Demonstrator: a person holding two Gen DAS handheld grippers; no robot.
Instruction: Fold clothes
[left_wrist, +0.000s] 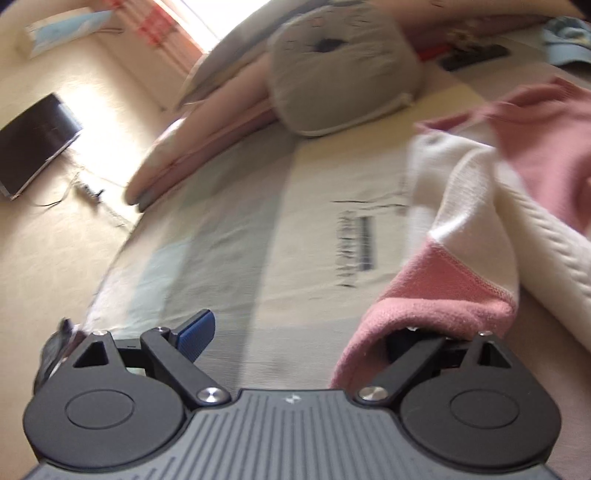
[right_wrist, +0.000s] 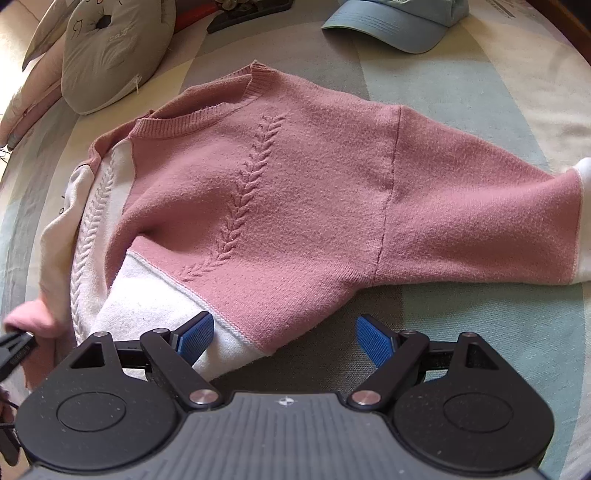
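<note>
Right gripper (right_wrist: 284, 338) is seen w/ jaws spread wide, nothing pinched; its left blue pad (right_wrist: 195, 338) sits over the white hem corner of the sweater (right_wrist: 295, 206), the other pad over bare bedsheet (right_wrist: 480, 92). Left gripper (left_wrist: 295, 332) is also spread wide: one blue pad (left_wrist: 197, 334) is clear over the sheet, the other is hidden under a pink cuff (left_wrist: 436, 314) draped over it, so no squeeze is seen, just cloth resting on that finger. The left-wrist view is blurred.

Sweater is laid flat on the striped bedsheet, pink front up w/ a braided cable down the middle, neckline toward the far side, one sleeve stretched out to the right. Its left part is folded over, white side showing.

Grey cushion (right_wrist: 110, 55) and blue cap (right_wrist: 399, 22) are seen beyond the sweater, apart from it.
</note>
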